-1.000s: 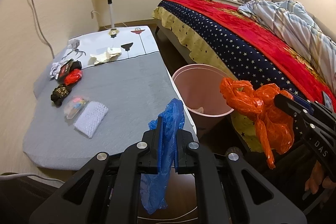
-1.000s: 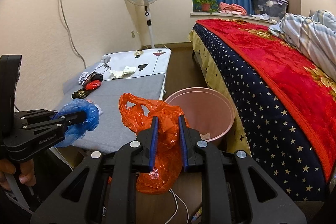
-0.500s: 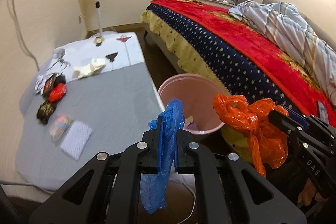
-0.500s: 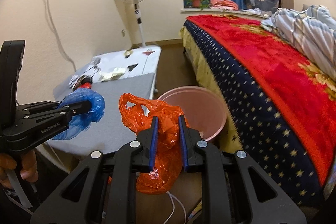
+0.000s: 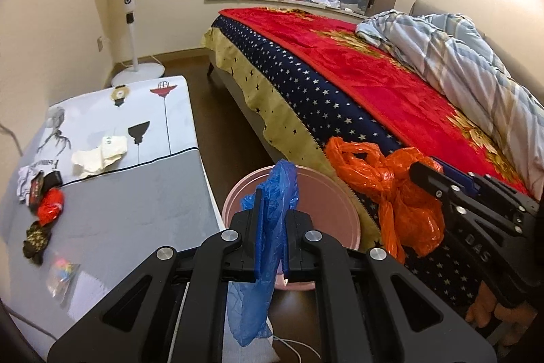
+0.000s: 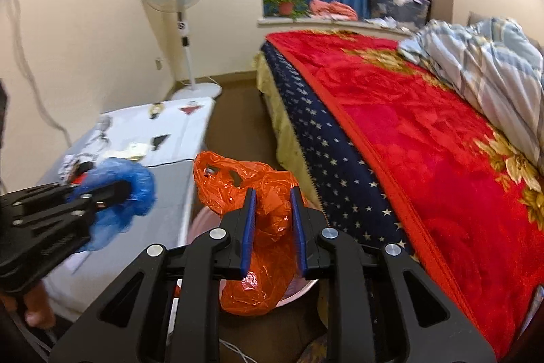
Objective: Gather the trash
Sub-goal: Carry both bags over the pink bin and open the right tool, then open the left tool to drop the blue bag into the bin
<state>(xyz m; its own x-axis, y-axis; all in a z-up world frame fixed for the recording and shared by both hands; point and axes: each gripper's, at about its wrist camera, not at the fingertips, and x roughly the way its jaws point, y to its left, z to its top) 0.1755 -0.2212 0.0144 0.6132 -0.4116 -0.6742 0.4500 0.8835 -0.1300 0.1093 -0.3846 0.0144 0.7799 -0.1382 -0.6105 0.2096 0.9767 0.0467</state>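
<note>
Two handheld grippers hang over a pink bin [image 5: 326, 189] on the floor between a low grey table [image 5: 136, 210] and a bed [image 5: 357, 84], each carrying one piece of trash. The left gripper [image 5: 272, 237] is pinched tight on a blue plastic bag [image 5: 278, 193], which dangles at six o'clock of the bin's rim. The right gripper [image 6: 273, 227], its jaws just eased slightly wider, has an orange plastic bag [image 6: 258, 189] between its blue pads; whether they press it is unclear. Neither bag is dropped yet. More scraps wait at the table's nine o'clock edge: red wrapper [image 5: 50, 205], tissue [image 5: 100, 155]. Both grippers tilt downward.
</note>
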